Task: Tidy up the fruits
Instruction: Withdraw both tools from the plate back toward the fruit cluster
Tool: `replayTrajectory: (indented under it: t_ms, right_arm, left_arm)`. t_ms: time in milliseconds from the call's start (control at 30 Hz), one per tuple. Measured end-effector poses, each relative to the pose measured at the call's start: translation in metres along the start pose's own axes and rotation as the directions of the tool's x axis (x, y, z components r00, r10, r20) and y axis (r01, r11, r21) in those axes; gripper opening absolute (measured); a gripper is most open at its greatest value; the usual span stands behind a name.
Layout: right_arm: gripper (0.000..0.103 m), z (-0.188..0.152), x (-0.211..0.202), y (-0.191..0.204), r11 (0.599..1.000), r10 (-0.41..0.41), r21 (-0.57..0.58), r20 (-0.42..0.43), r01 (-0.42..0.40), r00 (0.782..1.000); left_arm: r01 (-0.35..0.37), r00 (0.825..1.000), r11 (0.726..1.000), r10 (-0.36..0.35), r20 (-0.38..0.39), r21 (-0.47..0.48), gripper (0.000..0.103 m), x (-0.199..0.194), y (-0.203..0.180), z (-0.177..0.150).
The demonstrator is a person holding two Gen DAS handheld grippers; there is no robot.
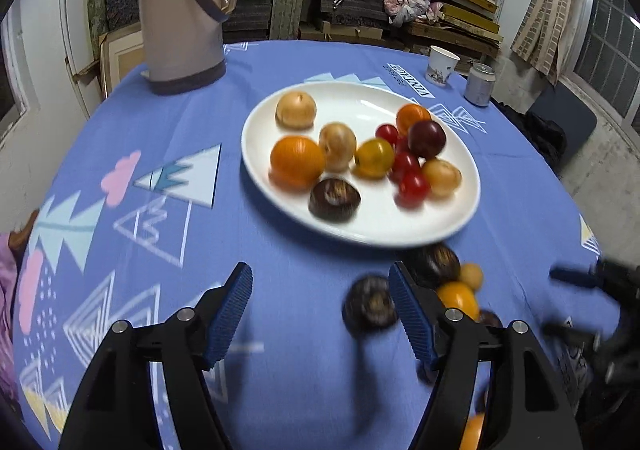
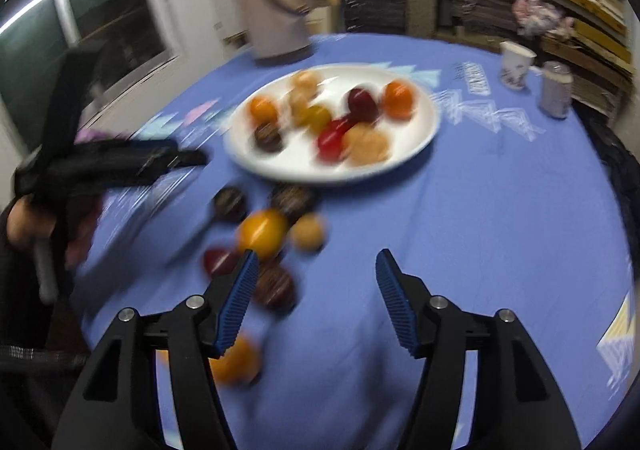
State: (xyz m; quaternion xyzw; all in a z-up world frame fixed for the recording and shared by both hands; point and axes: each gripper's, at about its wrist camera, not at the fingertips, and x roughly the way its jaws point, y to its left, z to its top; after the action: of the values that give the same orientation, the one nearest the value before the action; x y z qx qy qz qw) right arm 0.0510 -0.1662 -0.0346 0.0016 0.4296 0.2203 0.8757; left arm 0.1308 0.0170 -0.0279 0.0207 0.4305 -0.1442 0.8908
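Observation:
A white plate (image 1: 360, 230) on the blue cloth holds several fruits: oranges, pale round fruits, red tomatoes, a dark plum and a dark brown fruit (image 1: 334, 199). More loose fruits lie on the cloth in front of the plate, among them a dark brown one (image 1: 370, 308) and a yellow-orange one (image 1: 458, 298). My left gripper (image 1: 320, 286) is open over bare cloth, with the dark brown fruit just inside its right finger. My right gripper (image 2: 314, 272) is open too, nothing between its fingers; loose fruits (image 2: 264, 232) lie by its left finger. The plate (image 2: 420, 138) is blurred in the right wrist view.
A beige thermos jug (image 1: 182, 10) stands at the back left of the round table. A paper cup (image 1: 440, 64) and a small can (image 1: 480, 84) stand at the back right. Shelves of stacked boards fill the background. The left gripper (image 2: 120, 162) shows at left in the right wrist view.

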Motion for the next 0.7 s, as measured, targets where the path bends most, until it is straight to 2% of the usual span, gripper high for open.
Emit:
replayTrajectory:
  t_ms: [67, 167, 367, 500, 600, 700]
  right_arm:
    - [0.06, -0.019, 0.002, 0.015, 1.0, 0.013, -0.027, -0.039, -0.014, 0.999]
    - [0.06, -0.032, 0.001, 0.026, 0.999, 0.036, -0.026, -0.039, -0.037, 0.999]
    - [0.06, -0.043, 0.009, 0.036, 0.998, 0.041, -0.034, -0.061, -0.043, 0.997]
    - [0.044, -0.041, 0.022, 0.034, 0.998, 0.065, -0.014, -0.072, -0.066, 0.995]
    - [0.043, -0.042, 0.031, 0.033, 0.998, 0.06, -0.004, -0.089, -0.06, 0.994]
    - [0.042, -0.04, 0.031, 0.028, 0.997, 0.067, 0.031, -0.059, -0.065, 0.996]
  left_arm:
    - [0.005, 1.0, 1.0, -0.005, -0.001, -0.008, 0.071, -0.005, 0.001, -0.007]
    - [0.006, 1.0, 1.0, -0.006, -0.001, -0.018, 0.071, -0.01, 0.001, -0.015]
    - [0.001, 1.0, 1.0, -0.001, -0.019, -0.022, 0.072, -0.013, 0.0, -0.024]
    - [0.006, 0.999, 1.0, -0.006, -0.032, -0.022, 0.072, -0.011, 0.0, -0.027]
    - [0.007, 0.999, 1.0, -0.007, -0.046, -0.016, 0.072, -0.008, -0.002, -0.03]
    - [0.005, 0.999, 1.0, -0.005, -0.05, -0.015, 0.072, -0.006, -0.002, -0.031]
